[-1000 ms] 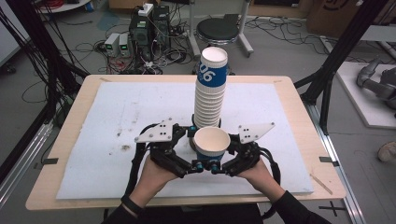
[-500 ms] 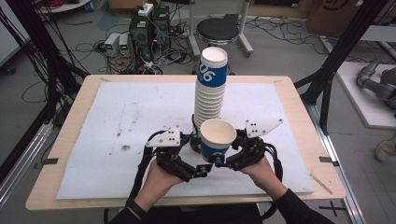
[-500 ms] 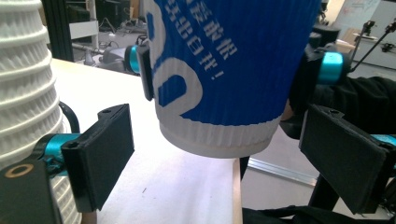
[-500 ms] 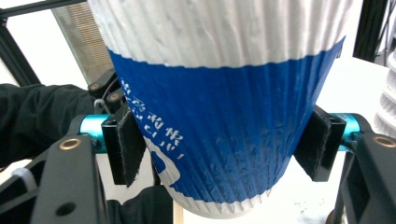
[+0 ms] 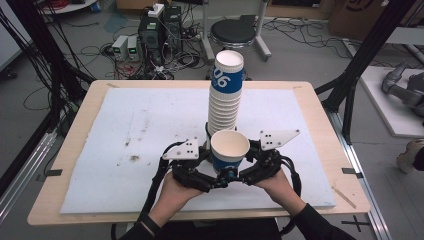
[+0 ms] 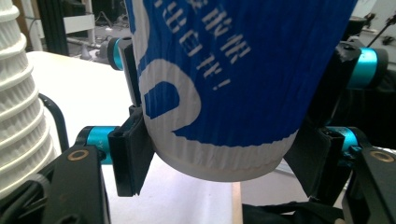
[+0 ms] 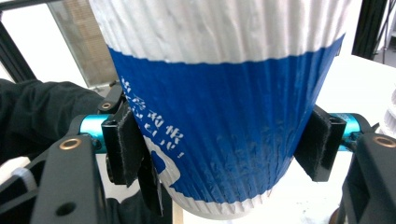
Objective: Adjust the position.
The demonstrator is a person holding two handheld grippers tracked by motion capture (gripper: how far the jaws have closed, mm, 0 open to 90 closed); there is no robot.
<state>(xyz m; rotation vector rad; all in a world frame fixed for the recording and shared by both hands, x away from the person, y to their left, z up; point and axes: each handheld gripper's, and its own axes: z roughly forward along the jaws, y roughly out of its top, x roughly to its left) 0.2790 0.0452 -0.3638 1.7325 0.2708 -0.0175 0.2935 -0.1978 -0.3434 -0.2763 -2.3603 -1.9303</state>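
On the white board (image 5: 125,135) covering the wooden table (image 5: 65,155), the left gripper (image 5: 207,177) closes its black jaws on the blue-and-white ribbed paper cup (image 5: 229,152), pads pressing the cup's lower sides in the left gripper view; the cup stands upright, mouth open, raised off the board, just in front of the tall stack of white paper cups (image 5: 224,95); the right gripper (image 5: 245,175) clamps the same cup from the opposite side.

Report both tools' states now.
Left tool: shut on the cup.
Right tool: shut on the same cup.
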